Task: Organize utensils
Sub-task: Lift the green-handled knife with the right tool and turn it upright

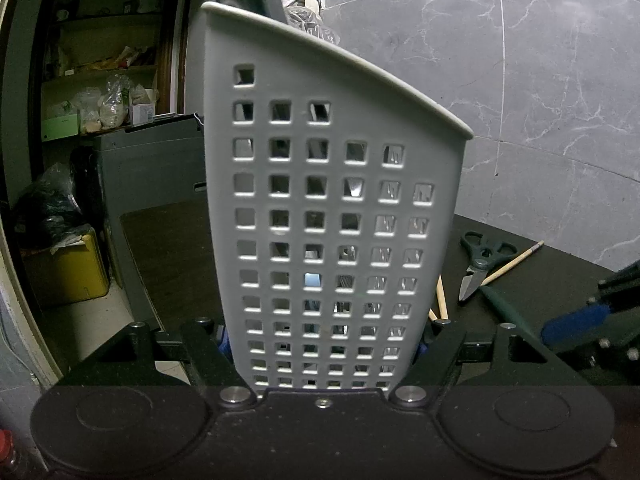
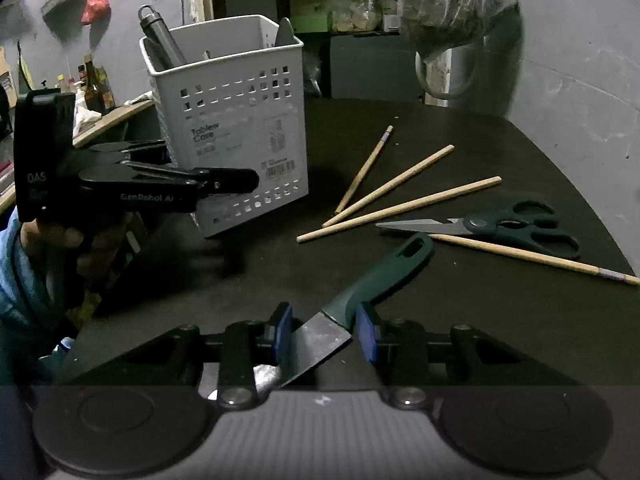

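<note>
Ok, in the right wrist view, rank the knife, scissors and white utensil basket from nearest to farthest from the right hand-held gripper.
1. Knife: between the jaws of the right hand-held gripper.
2. Scissors: right, on the table, beside chopsticks.
3. White utensil basket: upper left, farthest, clamped by the left hand-held gripper.

Caddy [image 2: 240, 128]: white perforated plastic bin, standing tilted on the dark desk [image 2: 460, 128], already holding a grey-handled utensil [image 2: 160, 36] upright.
Knife [image 2: 352, 304]: dark green handle, steel blade, lying diagonally at the near edge, handle pointing away.
Chopsticks [image 2: 400, 208]: four pale wooden sticks, three fanning out right of the caddy, one lying under the scissors.
Scissors [image 2: 492, 226]: green-handled, lying closed, blades pointing left, near the knife's handle.
</note>
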